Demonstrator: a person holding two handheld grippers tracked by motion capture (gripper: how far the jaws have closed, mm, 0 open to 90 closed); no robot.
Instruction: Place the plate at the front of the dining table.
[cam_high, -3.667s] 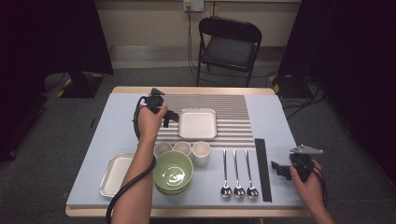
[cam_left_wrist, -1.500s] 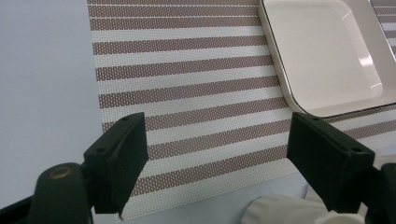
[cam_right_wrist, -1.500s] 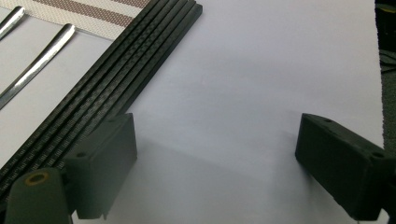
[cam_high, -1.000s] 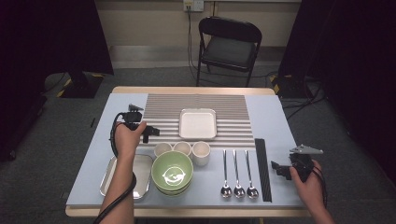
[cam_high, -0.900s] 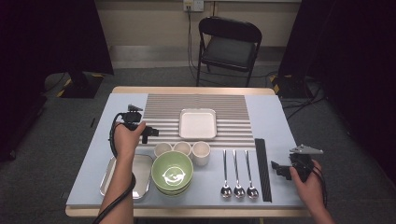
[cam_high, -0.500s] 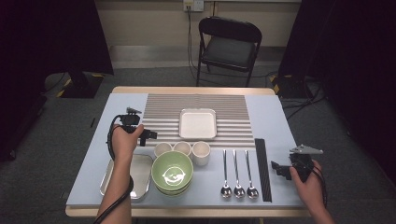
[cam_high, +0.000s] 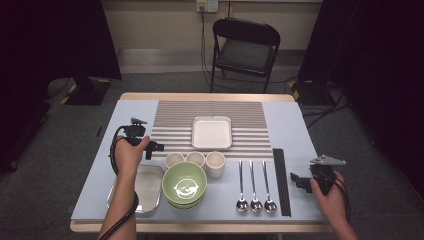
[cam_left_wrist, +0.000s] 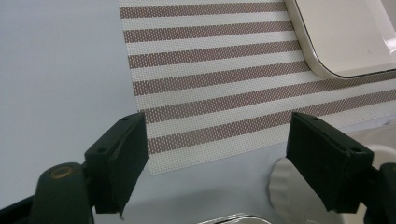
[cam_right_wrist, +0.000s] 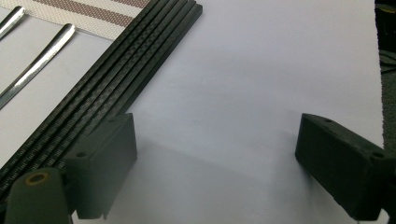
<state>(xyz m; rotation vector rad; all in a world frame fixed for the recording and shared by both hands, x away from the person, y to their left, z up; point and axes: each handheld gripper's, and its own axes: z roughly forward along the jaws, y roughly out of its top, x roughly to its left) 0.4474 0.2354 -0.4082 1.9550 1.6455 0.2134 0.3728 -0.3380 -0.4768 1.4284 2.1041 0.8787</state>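
Steel tray (cam_high: 142, 186) looks stiff, light, slippery; we'd pinch its raised rim. Our left gripper (cam_left_wrist: 217, 154) hangs spread, right gripper (cam_right_wrist: 215, 163) too.

Surface (cam_high: 300, 125): pale blue-grey top with wooden edge. Lying directly on it: striped placemat (cam_high: 175, 112), far centre; metal tray (cam_high: 147, 187), near left; stacked green bowls (cam_high: 184, 185), just right of the tray; three small cups (cam_high: 195, 159) behind the bowls; three spoons (cam_high: 254, 186); black chopsticks (cam_high: 281, 181), right of the spoons.
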